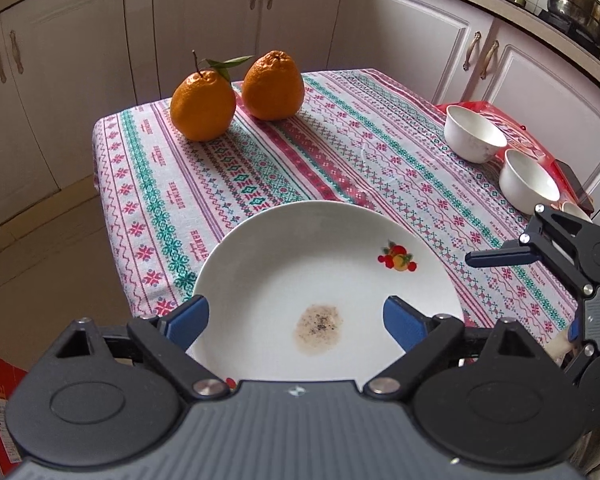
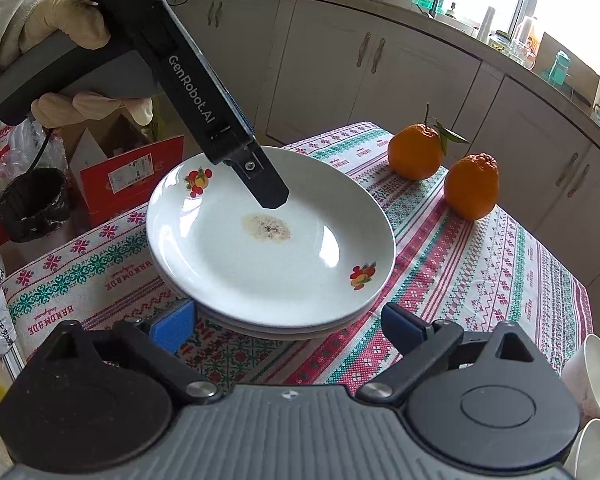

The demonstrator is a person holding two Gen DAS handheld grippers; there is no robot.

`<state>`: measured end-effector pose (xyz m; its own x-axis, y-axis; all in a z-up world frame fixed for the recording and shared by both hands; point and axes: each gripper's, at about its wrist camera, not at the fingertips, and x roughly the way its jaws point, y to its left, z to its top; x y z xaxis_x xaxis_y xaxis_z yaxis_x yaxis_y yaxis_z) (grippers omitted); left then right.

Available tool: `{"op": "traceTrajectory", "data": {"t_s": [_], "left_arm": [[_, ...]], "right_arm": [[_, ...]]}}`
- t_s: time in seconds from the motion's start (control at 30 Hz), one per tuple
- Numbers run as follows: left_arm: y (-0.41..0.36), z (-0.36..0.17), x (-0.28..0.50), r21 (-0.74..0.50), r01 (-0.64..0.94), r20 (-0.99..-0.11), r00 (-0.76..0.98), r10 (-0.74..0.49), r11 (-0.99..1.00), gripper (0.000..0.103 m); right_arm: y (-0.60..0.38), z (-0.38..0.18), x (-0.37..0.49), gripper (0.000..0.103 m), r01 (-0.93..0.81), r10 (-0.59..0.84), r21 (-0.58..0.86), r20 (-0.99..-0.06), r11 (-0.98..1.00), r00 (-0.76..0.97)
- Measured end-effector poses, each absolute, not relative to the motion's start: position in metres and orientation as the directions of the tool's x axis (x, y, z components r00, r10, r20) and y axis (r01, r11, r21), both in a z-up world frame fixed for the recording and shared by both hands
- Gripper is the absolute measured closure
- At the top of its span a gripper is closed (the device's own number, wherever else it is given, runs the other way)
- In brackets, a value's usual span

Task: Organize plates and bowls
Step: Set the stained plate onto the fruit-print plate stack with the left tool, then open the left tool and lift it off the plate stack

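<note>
Plates (image 2: 268, 264) already stacked at the worktop (image 1: 340, 140) edge; two bowls (image 1: 474, 134) stand apart at its far side, not yet nested; left gripper (image 1: 296, 318) and right gripper (image 2: 288, 324) jaws both open, empty

two oranges (image 1: 236, 94), patterned tablecloth (image 1: 340, 152), steel pot (image 1: 578, 4)

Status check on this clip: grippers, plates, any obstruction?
Left gripper open over white plate stack. Right gripper open, empty. Two white bowls unstacked. Nothing blocking.
</note>
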<state>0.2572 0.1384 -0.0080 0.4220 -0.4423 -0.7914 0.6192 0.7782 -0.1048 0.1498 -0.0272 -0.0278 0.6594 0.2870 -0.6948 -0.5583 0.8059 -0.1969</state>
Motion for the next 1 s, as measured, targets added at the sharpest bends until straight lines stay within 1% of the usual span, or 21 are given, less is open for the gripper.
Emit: {"op": "traceTrajectory", "data": {"t_s": [0.17,0.3,0.47,0.5,0.57,0.73,0.87,1.0], "left_arm": [[0.129,0.0,0.239,-0.047,0.629,-0.744,0.497,-0.448,0.776,0.009],[0.118,0.009,0.218,-0.009,0.635,-0.697,0.55,-0.46,0.772,0.009],[0.097,0.02,0.186,0.059,0.649,-0.632,0.613,-0.475,0.759,0.007],[0.093,0.021,0.179,0.073,0.652,-0.617,0.624,-0.479,0.755,0.006],[0.083,0.023,0.167,0.092,0.655,-0.583,0.646,-0.492,0.75,0.001],[0.057,0.02,0.143,0.037,0.677,-0.549,0.628,-0.551,0.735,0.001],[0.031,0.015,0.122,0.039,0.687,-0.521,0.634,-0.571,0.726,0.001],[0.002,0.004,0.107,0.001,0.716,-0.522,0.596,-0.61,0.698,0.001]], "right_arm": [[-0.042,-0.019,0.148,0.0,-0.515,0.275,-0.177,-0.679,0.839,0.681],[-0.056,-0.011,0.14,0.0,-0.462,0.235,-0.197,-0.654,0.865,0.719],[-0.086,0.0,0.128,0.0,-0.378,0.188,-0.185,-0.626,0.907,0.757],[-0.092,0.001,0.125,0.0,-0.36,0.174,-0.188,-0.62,0.914,0.765],[-0.108,0.004,0.117,0.0,-0.319,0.141,-0.195,-0.608,0.927,0.781],[-0.146,0.007,0.098,0.0,-0.23,0.067,-0.204,-0.594,0.952,0.802],[-0.177,0.008,0.079,0.0,-0.166,0.02,-0.199,-0.58,0.966,0.814],[-0.209,0.006,0.062,0.0,-0.103,-0.023,-0.185,-0.577,0.977,0.817]]}}
